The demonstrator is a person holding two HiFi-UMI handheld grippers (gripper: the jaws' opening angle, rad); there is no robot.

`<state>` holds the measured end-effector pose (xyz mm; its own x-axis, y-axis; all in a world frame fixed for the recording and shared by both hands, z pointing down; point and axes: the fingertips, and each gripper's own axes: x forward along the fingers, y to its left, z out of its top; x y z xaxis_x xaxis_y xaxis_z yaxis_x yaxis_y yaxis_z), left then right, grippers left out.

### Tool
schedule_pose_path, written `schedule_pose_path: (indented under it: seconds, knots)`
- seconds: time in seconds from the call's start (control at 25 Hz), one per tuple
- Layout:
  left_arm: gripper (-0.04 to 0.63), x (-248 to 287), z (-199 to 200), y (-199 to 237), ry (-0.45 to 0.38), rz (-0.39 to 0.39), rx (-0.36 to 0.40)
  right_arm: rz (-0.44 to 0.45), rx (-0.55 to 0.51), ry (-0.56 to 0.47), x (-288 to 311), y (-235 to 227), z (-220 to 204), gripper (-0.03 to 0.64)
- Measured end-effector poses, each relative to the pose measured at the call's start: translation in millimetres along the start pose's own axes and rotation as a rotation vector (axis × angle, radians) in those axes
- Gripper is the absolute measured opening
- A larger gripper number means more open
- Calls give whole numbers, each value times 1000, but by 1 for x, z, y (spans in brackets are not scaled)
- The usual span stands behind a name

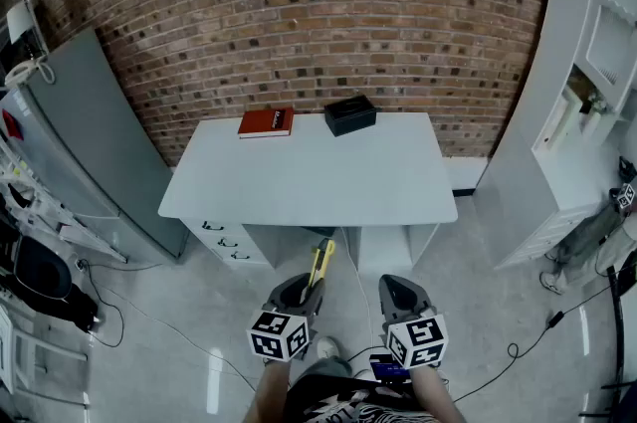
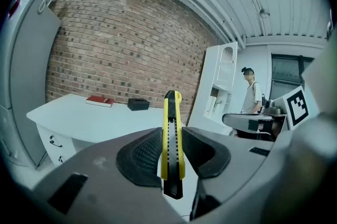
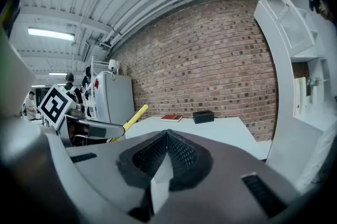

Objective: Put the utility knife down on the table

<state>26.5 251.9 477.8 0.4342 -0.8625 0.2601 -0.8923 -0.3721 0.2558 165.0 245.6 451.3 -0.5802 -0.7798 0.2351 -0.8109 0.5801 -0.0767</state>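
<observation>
Where the head view's left edge cuts in, a tall grey fridge (image 1: 92,142) leans into frame, and the tangle of gear and cables at its foot is too jumbled to name. Moving right, here's the white table (image 1: 318,182) against the brick wall (image 1: 328,3), its drawers (image 1: 224,242) half tucked under the top at the left end. A red book (image 1: 266,122) lies at the back edge, cover print too small to read, and a black box (image 1: 349,115) sits just beside it. Now the action: the left gripper (image 1: 299,296) is clamped on the utility knife (image 1: 320,264), up in the air short of the table's near edge, over the floor, touching nothing else. In the left gripper view the pads (image 2: 145,157) press both yellow sides of the knife (image 2: 172,138), tip aimed at the table; whether any blade is out, can't tell. From above, the knife's rear half is swallowed by the jaws. Next door, the right gripper (image 1: 403,297) hangs level with its partner, jaws pressed together on nothing, as the right gripper view shows (image 3: 167,152). That view catches only a yellow sliver of the knife (image 3: 136,115), the rest masked by the left gripper. Far right, a white shelf unit (image 1: 582,83) is sliced by the frame edge, its contents unreadable.
</observation>
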Motion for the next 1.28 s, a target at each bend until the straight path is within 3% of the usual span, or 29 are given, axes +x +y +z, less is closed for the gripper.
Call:
schedule_pose_path:
  seconds: [0.52,0.76,1.04,1.28]
  knots:
    - [118,-12,0,-7,-24,-2,-25,-4,5,-28,-18,3,3,0]
    - [118,8,5,8,-32,3,-42,-19,13,-25,-1,-15,3,0]
    - [118,78,17,57,-22,-13,-78,-53,31,15,69,-55,0,0]
    - [118,171,48,131,18,-52,-80,-80,54,54,179,-94,14,0]
